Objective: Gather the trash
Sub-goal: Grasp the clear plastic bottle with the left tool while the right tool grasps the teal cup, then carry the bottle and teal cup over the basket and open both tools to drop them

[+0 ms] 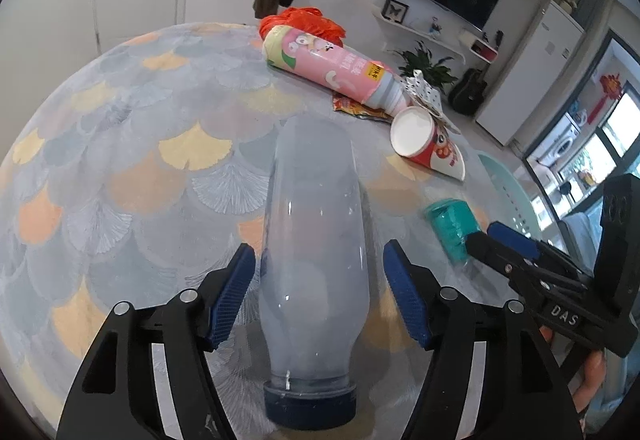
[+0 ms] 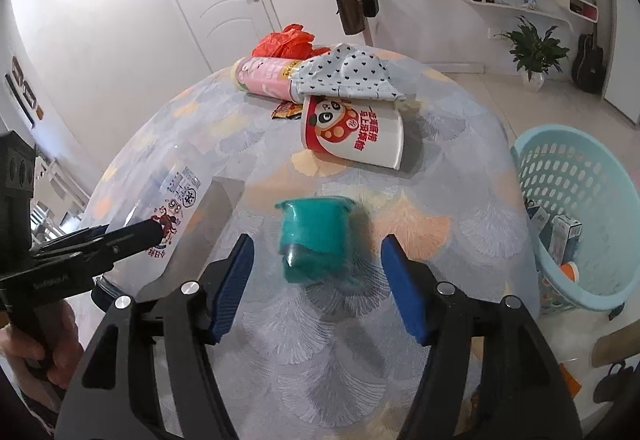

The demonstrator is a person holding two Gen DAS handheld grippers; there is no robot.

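Observation:
A clear plastic bottle with a dark blue cap lies on the table, cap toward me. My left gripper is open with its jaws on either side of the bottle, not touching. A teal plastic cup lies on its side on the table. My right gripper is open with the cup between its jaws, apart from them. The bottle also shows in the right wrist view, and the teal cup in the left wrist view.
Farther back lie a red-and-white paper cup, a pink canister, a dotted cloth, an orange bag and a snack wrapper. A light blue laundry basket with some trash stands on the floor right of the round table.

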